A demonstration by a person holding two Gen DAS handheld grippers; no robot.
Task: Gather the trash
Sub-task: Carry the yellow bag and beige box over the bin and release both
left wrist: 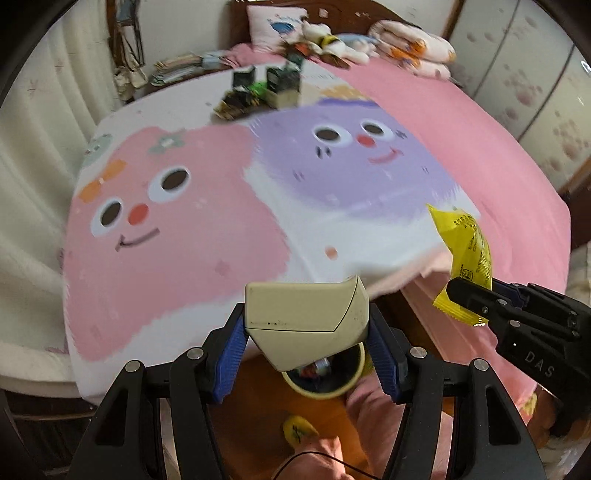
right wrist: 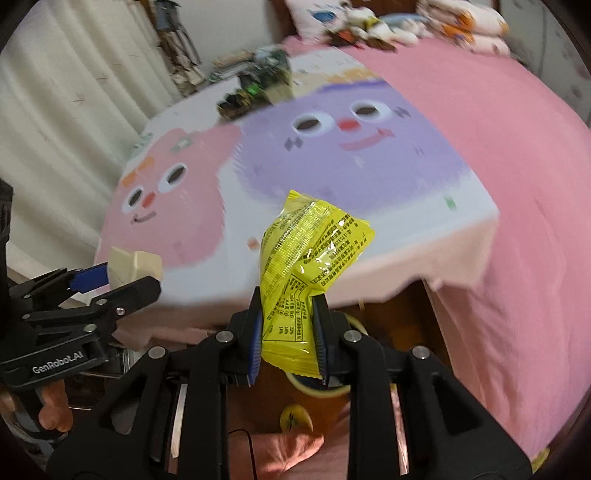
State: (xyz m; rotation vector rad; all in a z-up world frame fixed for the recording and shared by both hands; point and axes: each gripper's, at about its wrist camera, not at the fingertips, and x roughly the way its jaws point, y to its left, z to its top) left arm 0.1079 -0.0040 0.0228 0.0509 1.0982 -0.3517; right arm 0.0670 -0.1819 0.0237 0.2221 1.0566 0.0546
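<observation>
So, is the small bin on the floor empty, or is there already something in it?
Not empty. In the left wrist view, the bin below the left gripper has some small items inside; what they are cannot be told.

You face a bed [left wrist: 461, 147] under a pink sheet, with a cartoon-face blanket [left wrist: 221, 206] spread across it. Far up the blanket lies a cluster of dark packets [left wrist: 258, 92]; a pillow [left wrist: 269, 26] and folded quilts [left wrist: 410, 48] sit by the headboard.
</observation>
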